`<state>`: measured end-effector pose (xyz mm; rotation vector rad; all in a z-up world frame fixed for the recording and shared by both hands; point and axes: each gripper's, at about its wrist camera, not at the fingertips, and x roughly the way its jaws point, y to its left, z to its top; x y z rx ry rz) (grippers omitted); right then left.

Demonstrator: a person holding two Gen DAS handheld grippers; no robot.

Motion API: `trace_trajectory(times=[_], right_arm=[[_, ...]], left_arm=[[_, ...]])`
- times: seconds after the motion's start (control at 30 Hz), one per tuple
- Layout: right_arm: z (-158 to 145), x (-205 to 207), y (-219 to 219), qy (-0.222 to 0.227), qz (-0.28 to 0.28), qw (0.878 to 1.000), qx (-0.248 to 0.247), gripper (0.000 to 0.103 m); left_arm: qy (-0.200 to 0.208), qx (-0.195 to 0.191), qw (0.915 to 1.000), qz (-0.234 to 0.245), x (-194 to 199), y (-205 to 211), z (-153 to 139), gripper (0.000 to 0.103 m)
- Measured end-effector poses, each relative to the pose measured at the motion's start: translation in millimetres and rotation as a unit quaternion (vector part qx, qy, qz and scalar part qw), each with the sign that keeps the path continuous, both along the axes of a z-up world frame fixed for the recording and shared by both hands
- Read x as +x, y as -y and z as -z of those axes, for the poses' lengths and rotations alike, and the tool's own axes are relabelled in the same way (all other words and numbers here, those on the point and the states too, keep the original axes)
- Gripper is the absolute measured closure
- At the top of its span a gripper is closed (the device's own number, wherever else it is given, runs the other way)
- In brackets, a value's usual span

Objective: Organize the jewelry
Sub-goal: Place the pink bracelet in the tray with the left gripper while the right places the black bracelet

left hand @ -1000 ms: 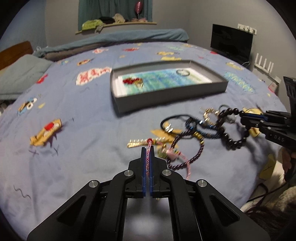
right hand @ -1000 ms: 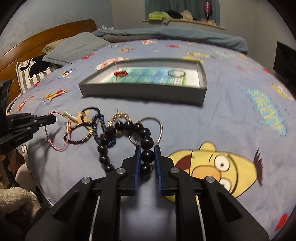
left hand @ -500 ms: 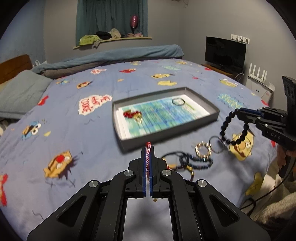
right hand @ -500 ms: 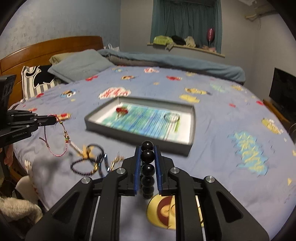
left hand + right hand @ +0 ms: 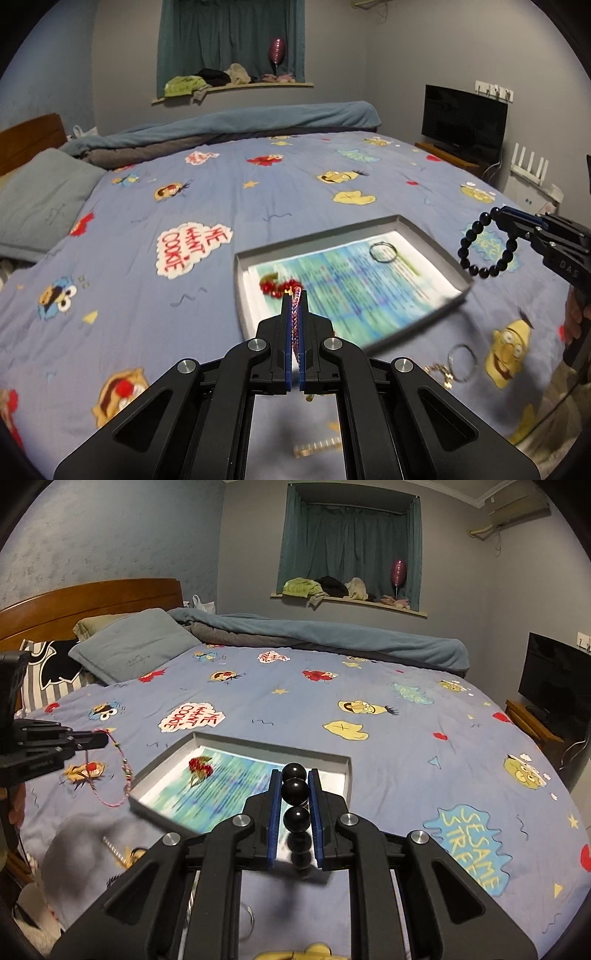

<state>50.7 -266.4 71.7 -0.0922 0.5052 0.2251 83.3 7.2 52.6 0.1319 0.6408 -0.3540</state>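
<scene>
A grey tray with a blue-green liner lies on the bed; inside it are a red bead piece and a thin ring. My left gripper is shut on a pink cord bracelet, held above the tray's near left end. My right gripper is shut on a black bead bracelet, held in the air over the tray's right side.
More jewelry lies on the sheet near the front edge: a silver ring, a gold chain, a gold bar piece. A pillow is far left, a TV at the right wall.
Both grippers have lifted their bracelets off the jewelry pile and moved up and forward over the tray. The pile has dropped to the bottom of both views.
</scene>
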Motion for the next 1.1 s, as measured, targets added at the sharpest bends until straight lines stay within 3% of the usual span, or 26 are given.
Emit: trace_trajectory(times=[0.27,0.5,0.7,1.1], right_arm=[[32.9,40.8,-11.8,-0.047,-0.015,0.998,0.038,0.089],[65.9,55.2,-7.9,-0.088,0.004,0.996,0.027,0.089],[83.8,66.7,3.4,-0.128,0.014,0.991,0.035,0.089],[98.3,70.3,6.8,-0.170,0.014,0.985,0.037,0.089]], left_arm=[[-0.028,-0.008,0.9996,-0.001,43.0,20.2,32.6,0.100],[-0.069,0.002,0.9976,-0.003,56.6,22.0,68.2,0.100],[-0.102,-0.016,0.9947,-0.009,61.9,13.4,86.4,0.100],[-0.126,-0.010,0.9919,-0.015,67.5,14.2,97.4,0.097]])
